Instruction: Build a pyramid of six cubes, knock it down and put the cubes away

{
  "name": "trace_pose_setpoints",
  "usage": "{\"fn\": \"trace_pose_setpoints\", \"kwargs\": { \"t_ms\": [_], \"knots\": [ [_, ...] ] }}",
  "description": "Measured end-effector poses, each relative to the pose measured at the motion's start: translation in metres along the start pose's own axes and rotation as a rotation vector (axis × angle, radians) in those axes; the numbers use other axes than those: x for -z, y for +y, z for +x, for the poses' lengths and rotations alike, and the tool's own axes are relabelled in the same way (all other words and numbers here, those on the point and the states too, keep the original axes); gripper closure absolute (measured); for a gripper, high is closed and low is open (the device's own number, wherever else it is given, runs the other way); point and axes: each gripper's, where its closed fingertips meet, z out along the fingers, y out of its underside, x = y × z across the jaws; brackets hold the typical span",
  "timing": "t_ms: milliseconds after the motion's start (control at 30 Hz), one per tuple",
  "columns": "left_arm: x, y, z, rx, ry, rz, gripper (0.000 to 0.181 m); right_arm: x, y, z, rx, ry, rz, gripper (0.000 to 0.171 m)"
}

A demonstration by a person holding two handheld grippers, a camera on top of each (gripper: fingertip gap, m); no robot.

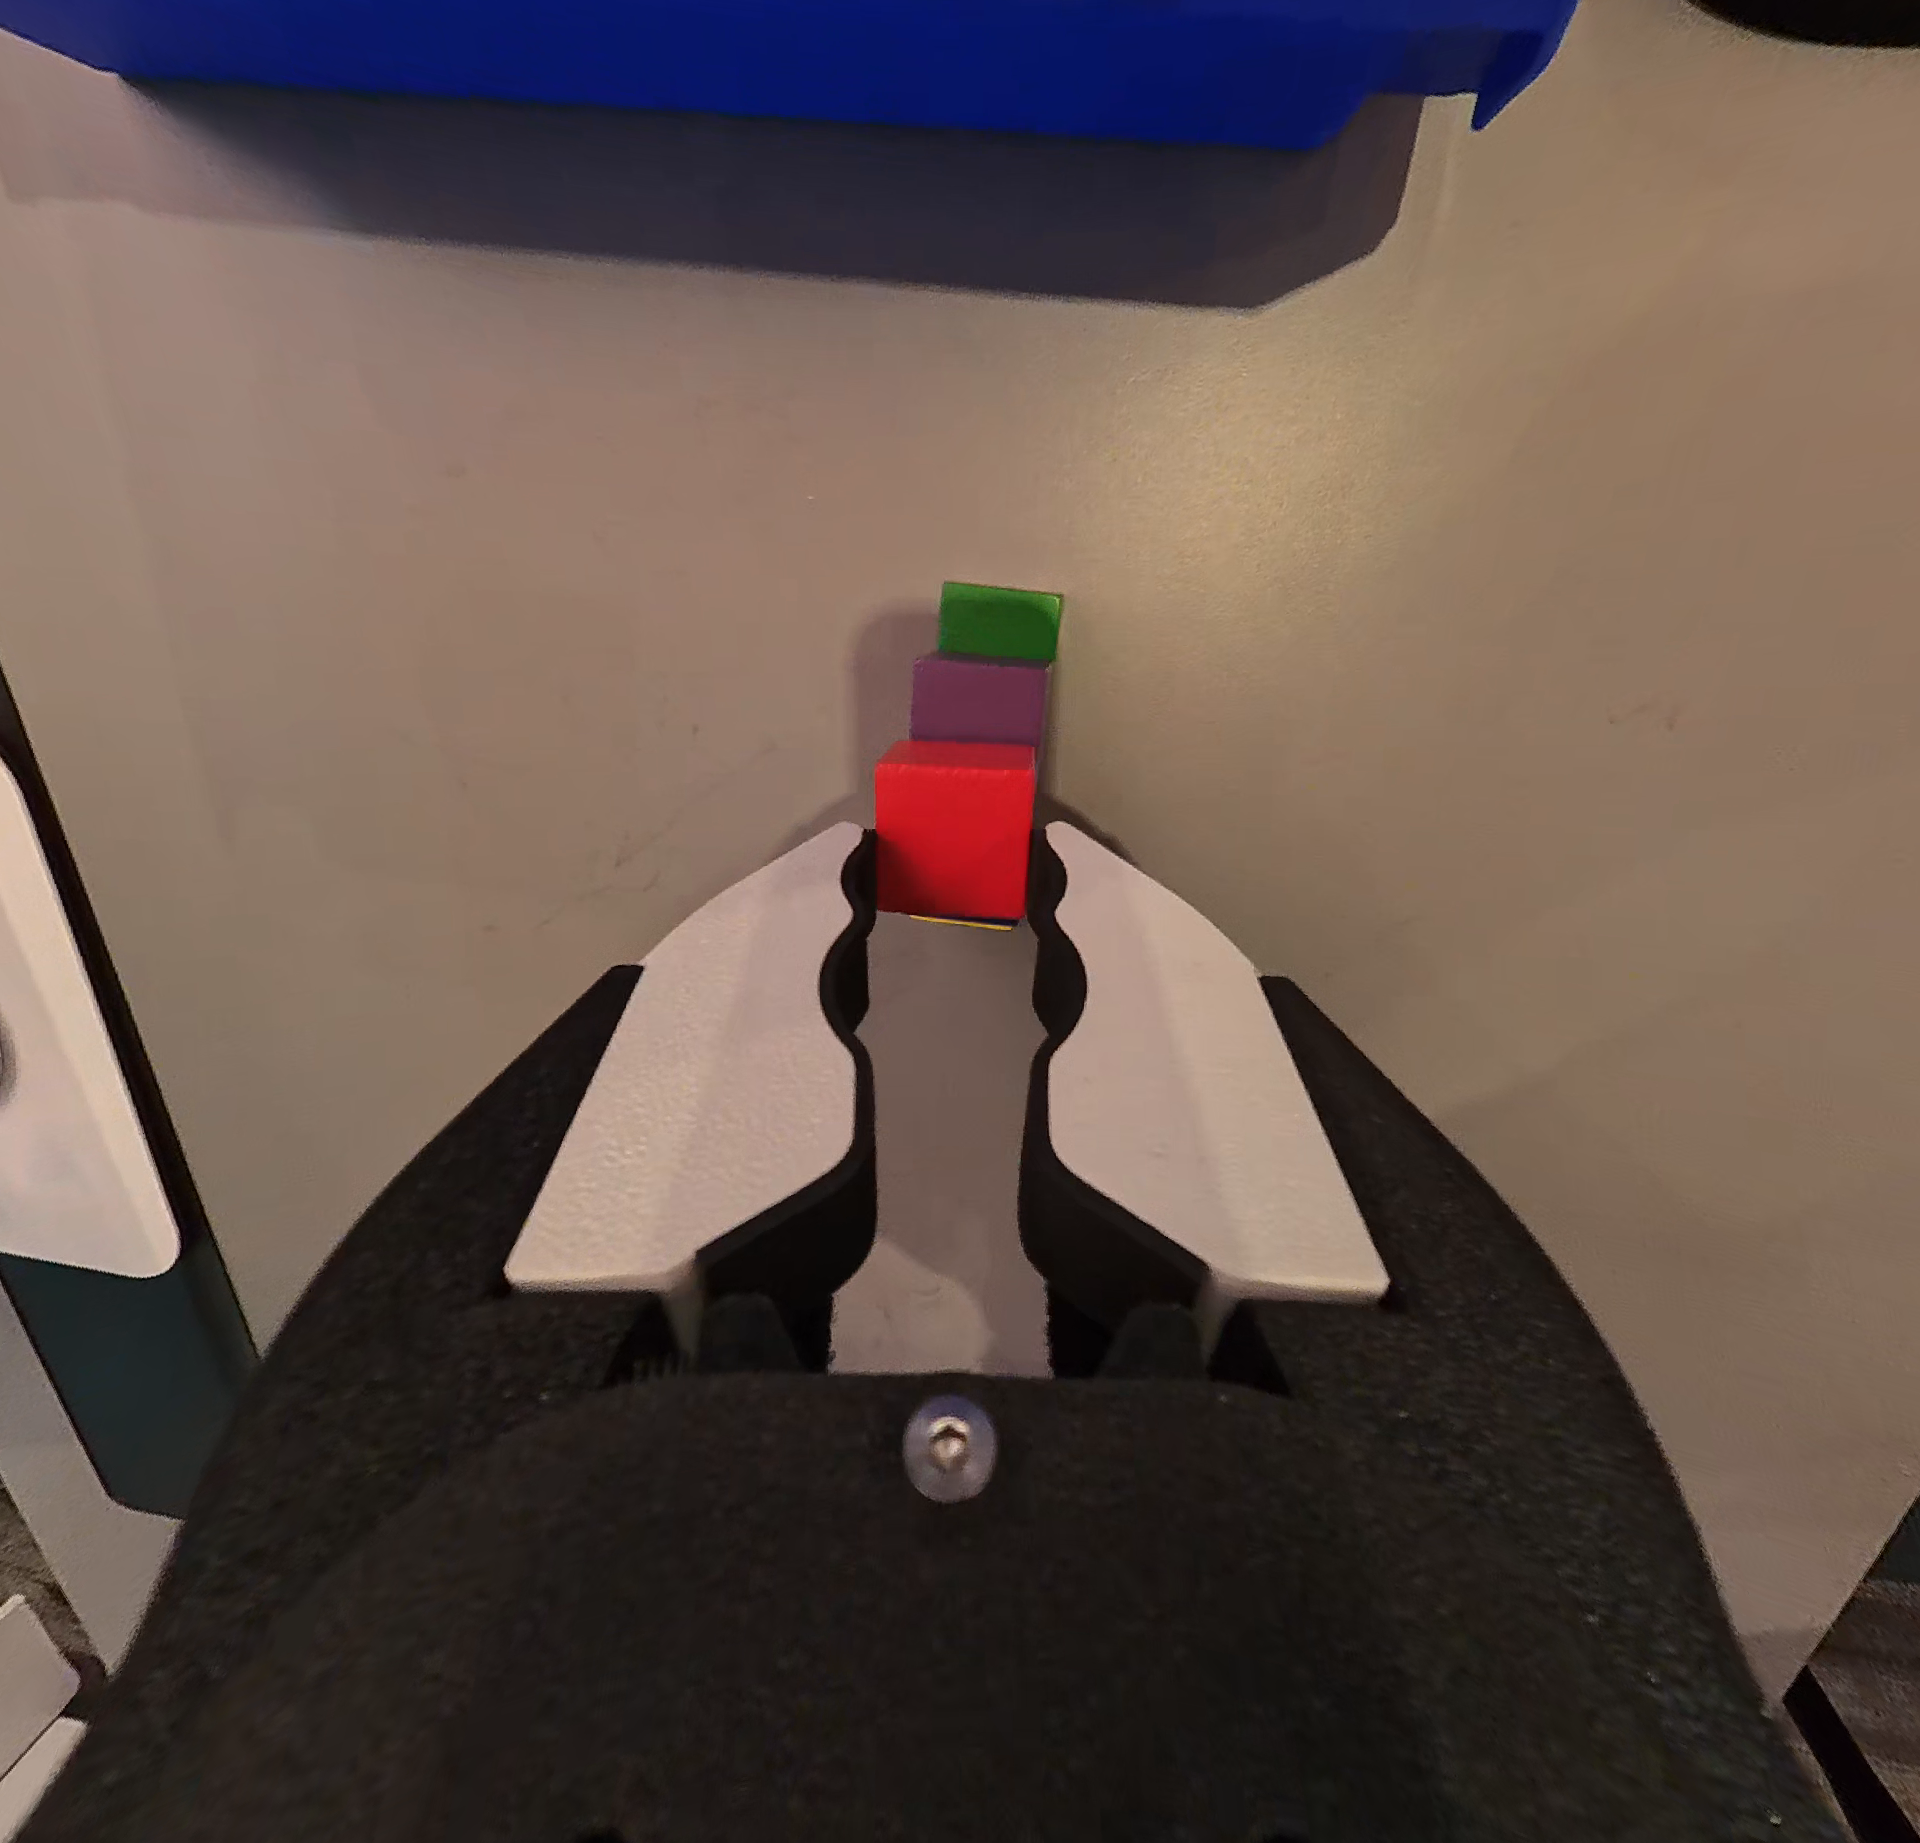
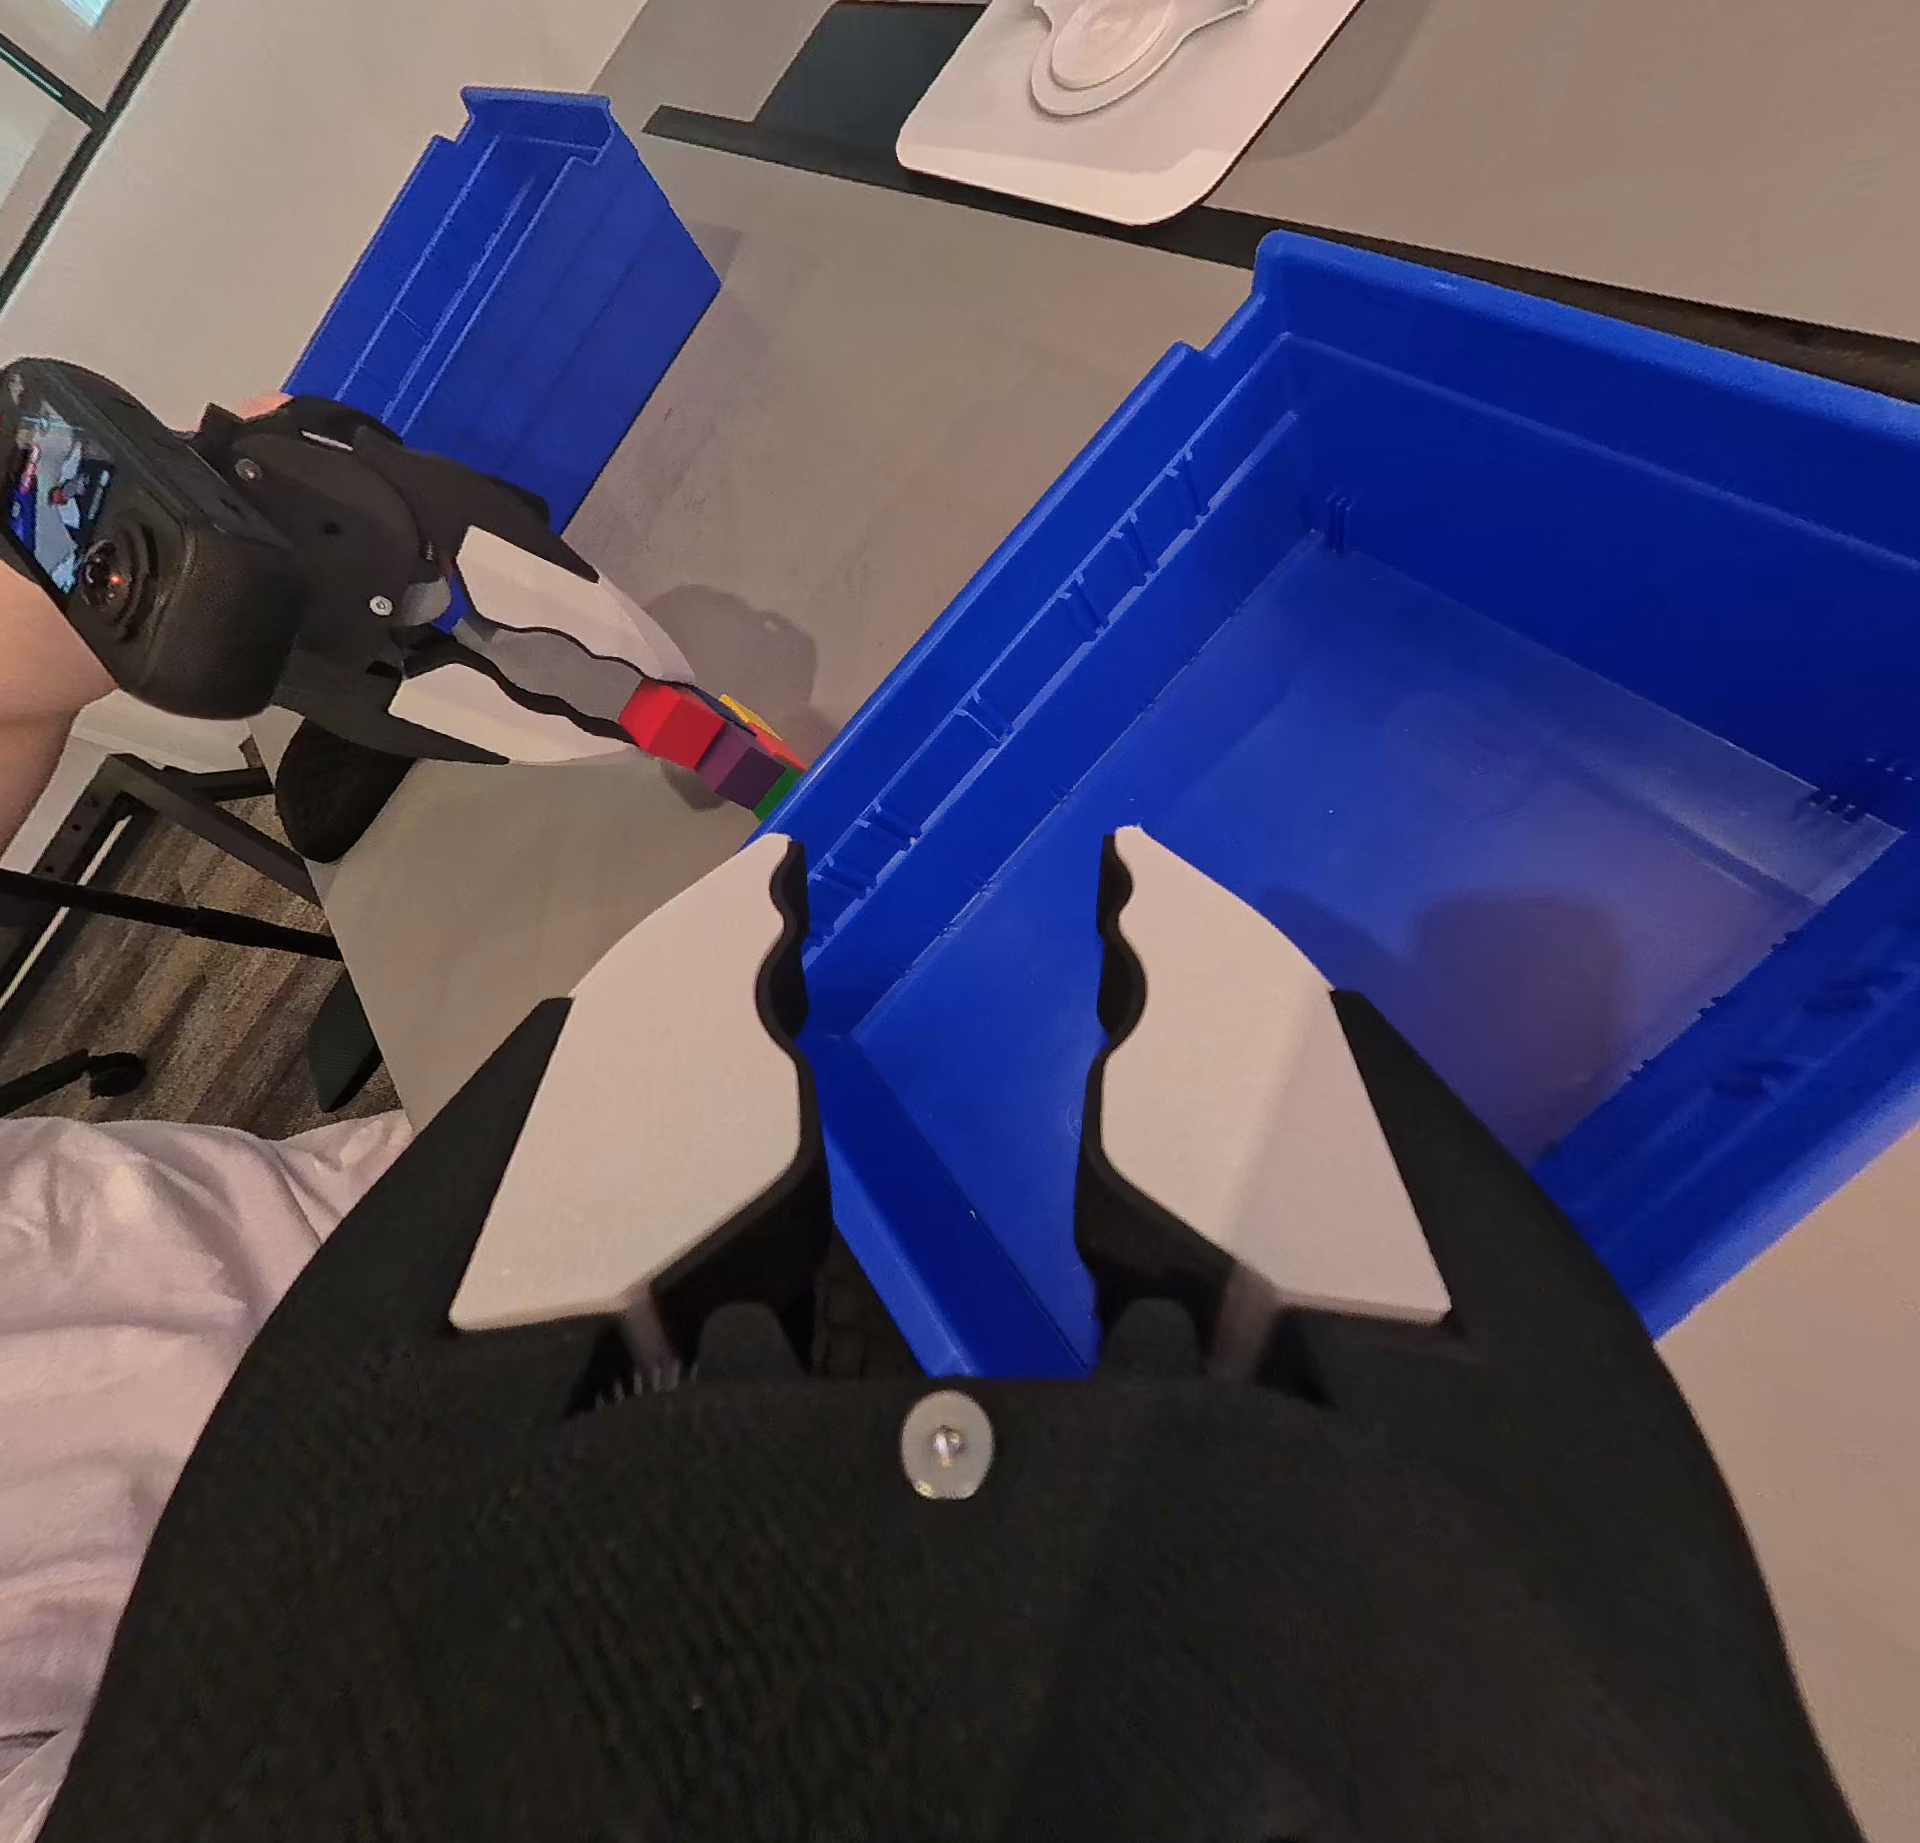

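Observation:
My left gripper (image 1: pixel 954 843) is shut on a red cube (image 1: pixel 954 827) just above the grey table. Behind it, in line, are a purple cube (image 1: pixel 980 700) and a green cube (image 1: pixel 1000 624). A yellow and blue sliver (image 1: pixel 961 923) shows under the red cube. In the right wrist view the left gripper (image 2: pixel 649 697) holds the red cube (image 2: pixel 670 718) against the purple cube (image 2: pixel 743 770), with the green cube (image 2: pixel 777 794) and a yellow cube (image 2: pixel 740 704) beside it. My right gripper (image 2: pixel 951 848) is open over a blue bin (image 2: pixel 1039 650); no cube shows inside it.
A second blue bin (image 2: pixel 499 287) stands farther back on the table; a blue bin (image 1: pixel 727 17) also fills the top of the left wrist view. A white stand base (image 2: pixel 1122 58) sits at the table's far side. The table edge and floor are at left (image 2: pixel 156 962). The gap from one gripper's tips to the other's is roughly 25 cm.

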Motion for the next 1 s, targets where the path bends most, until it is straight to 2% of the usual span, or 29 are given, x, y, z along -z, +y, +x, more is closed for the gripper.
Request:
{"fn": "trace_pose_setpoints", "kwargs": {
  "t_ms": [500, 733, 867, 933, 1000],
  "knots": [
    [-0.004, 0.004, 0.0, -0.017, 0.003, -0.02, 0.152, 0.0, 0.0, 0.001, -0.002, -0.003, -0.001, 0.116],
    [-0.003, -0.002, -0.001, -0.005, -0.013, 0.009, 0.131, 0.0, 0.0, 0.001, -0.003, -0.004, 0.001, 0.116],
    [0.025, -0.019, -0.005, 0.001, -0.056, 0.116, 0.133, -0.001, 0.0, 0.003, -0.007, -0.003, -0.003, 0.116],
    [0.054, -0.031, -0.009, 0.009, -0.103, 0.222, 0.135, -0.002, 0.001, 0.004, -0.009, -0.001, -0.005, 0.116],
    [0.098, -0.042, -0.018, 0.02, -0.193, 0.369, 0.138, -0.001, 0.0, 0.005, -0.008, 0.001, 0.001, 0.116]
  ]
}}
